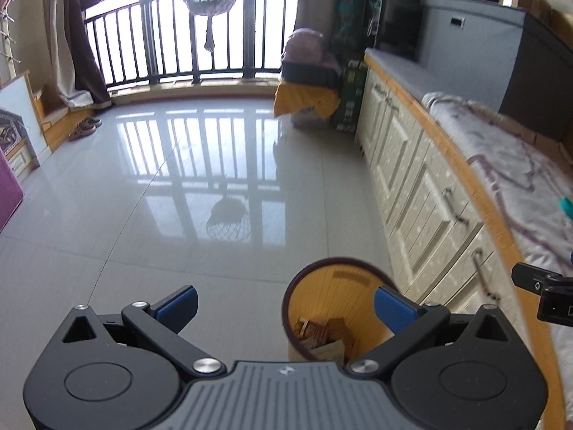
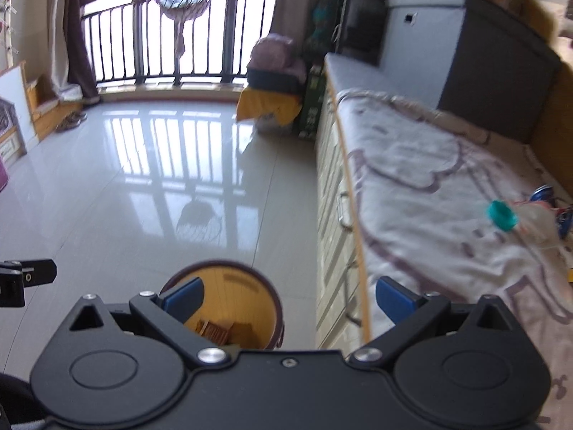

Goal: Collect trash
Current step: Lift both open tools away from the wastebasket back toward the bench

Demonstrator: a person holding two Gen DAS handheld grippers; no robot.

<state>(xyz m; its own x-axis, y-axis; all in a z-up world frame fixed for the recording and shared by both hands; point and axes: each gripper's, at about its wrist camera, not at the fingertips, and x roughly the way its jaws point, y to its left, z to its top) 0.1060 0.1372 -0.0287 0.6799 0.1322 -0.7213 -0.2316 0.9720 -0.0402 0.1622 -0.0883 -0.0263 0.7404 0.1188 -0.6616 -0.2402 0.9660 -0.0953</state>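
You had both grippers spread apart, nothing held: left gripper (image 1: 285, 310) above the one bin (image 1: 333, 276), right gripper (image 2: 289, 299) btwn bin and bed edge. One plastic bottle (image 2: 530, 220) lay on its side on the blanket (image 2: 412, 186), long axis across the bed, teal cap (image 2: 502, 215) pointing toward the floor. Bin stood upright w/ paper scraps (image 1: 322, 337) inside; count unclear.

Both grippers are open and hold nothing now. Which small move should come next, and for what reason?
Probably move the right gripper forward and to the right, toward the clear bottle with the teal cap lying on the blanket. The bin on the floor already holds some paper trash, while the bottle still lies out, on the right gripper's side. The left gripper hovers by the bin, farther from the bottle.
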